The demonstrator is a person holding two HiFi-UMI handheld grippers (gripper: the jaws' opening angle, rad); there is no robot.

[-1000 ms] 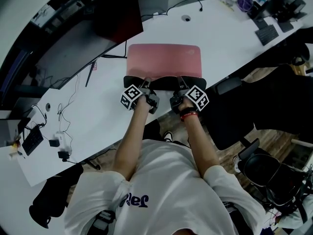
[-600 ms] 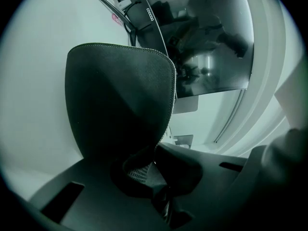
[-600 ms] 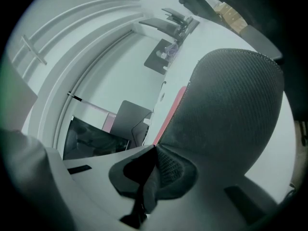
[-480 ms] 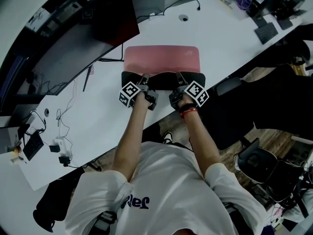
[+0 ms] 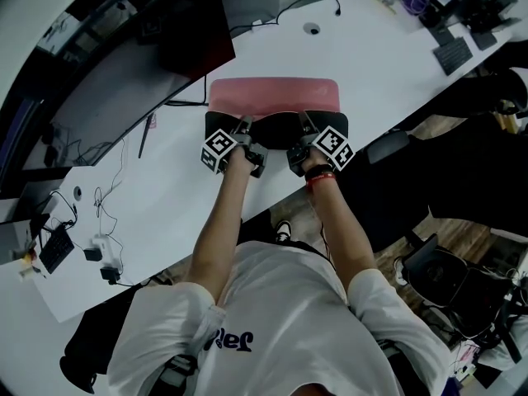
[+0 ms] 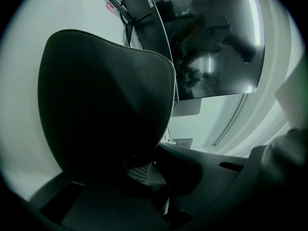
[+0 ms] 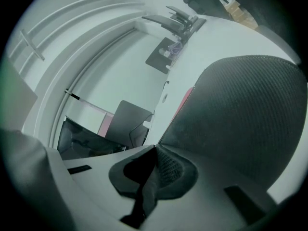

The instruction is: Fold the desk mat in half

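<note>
We hold left gripper point(image 6: 153, 163) jaws clamped on near edge of desk mat point(image 5: 272, 93), left part. Right gripper point(image 7: 155, 153) jaws pinched shut on same edge, right part. Mat lies by front edge of desk point(image 5: 396, 48), near half raised, black underside showing over pink top. Monitor point(image 5: 181, 31) toward far left corner.

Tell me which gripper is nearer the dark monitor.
Left. The left gripper, shut on the desk mat, sits close beside the monitor; the right gripper holds the mat farther right, away from it.
</note>
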